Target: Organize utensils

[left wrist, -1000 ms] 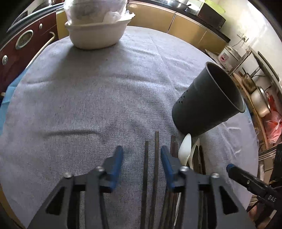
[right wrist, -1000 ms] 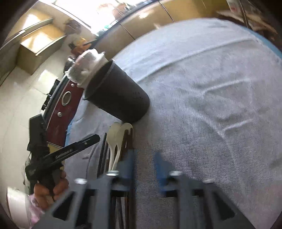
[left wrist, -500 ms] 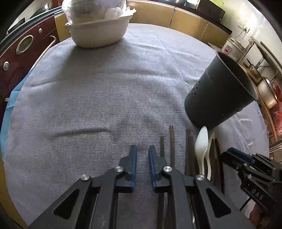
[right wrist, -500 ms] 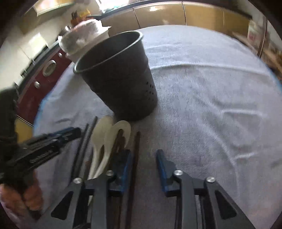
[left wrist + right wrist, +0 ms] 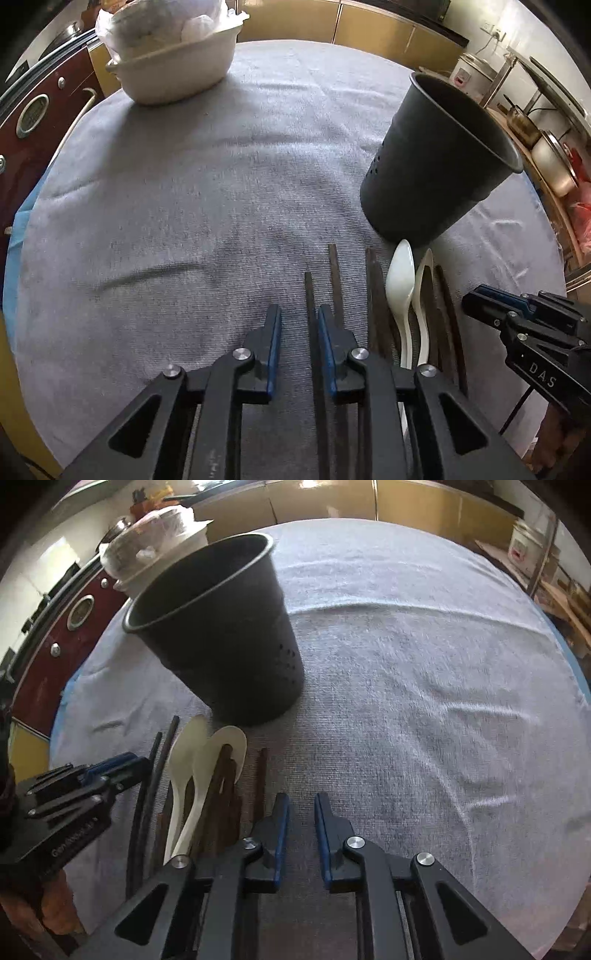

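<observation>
Both claws hang over the gray-clothed counter (image 5: 184, 206), jaws just narrowed. The left claw (image 5: 298, 319) is slightly parted, with one dark chopstick (image 5: 309, 295) running between its pads, not clearly pinched. The right claw (image 5: 298, 808) grips nothing. Spoons (image 5: 184, 760) lie just left of it, the black holder (image 5: 221, 642) ahead.

- Utensil holder (image 5: 436, 166) stands on cloth (image 5: 184, 184), right side
- Chopsticks (image 5: 334, 266) and spoons (image 5: 400, 266) lie near of holder
- Basin (image 5: 173, 70) sits far left
</observation>
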### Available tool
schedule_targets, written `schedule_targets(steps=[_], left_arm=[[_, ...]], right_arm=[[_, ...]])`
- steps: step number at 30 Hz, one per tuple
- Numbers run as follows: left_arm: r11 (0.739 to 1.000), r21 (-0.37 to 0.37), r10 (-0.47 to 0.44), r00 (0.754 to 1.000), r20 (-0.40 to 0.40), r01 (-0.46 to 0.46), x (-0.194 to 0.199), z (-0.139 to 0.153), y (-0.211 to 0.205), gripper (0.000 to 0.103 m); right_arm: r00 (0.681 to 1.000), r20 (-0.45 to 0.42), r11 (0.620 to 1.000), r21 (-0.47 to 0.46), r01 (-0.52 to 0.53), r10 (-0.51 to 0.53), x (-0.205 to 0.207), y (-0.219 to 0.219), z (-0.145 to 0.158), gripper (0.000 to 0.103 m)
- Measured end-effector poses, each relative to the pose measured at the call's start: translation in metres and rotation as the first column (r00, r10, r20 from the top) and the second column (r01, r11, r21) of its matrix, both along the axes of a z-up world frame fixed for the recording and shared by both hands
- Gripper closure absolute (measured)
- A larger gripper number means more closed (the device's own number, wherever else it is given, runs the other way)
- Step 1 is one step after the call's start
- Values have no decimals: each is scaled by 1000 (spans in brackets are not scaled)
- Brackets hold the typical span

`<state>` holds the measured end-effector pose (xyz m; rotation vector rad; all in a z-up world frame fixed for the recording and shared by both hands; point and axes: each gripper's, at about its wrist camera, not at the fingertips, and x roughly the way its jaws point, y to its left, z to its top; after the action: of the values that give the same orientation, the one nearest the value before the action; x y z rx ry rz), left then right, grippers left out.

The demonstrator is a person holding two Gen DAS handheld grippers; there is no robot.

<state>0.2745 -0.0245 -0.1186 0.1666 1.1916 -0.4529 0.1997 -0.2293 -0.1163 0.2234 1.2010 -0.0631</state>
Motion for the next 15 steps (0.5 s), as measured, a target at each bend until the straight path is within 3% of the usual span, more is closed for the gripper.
schedule_targets(steps=[12, 13, 15], left_arm=[[996, 81, -27, 1000, 17, 25, 7, -1, -23, 84], [997, 80, -16, 1000, 22, 14, 9, -1, -23, 92], [998, 66, 6, 1000, 29, -8, 11, -2, -20, 98]], right_arm=[[993, -68, 990, -102, -103, 96, 29, 16, 6, 91], [993, -66, 990, -100, -102, 96, 31, 16, 6, 99], [995, -54, 995, -56, -82, 79, 32, 13, 1, 102]])
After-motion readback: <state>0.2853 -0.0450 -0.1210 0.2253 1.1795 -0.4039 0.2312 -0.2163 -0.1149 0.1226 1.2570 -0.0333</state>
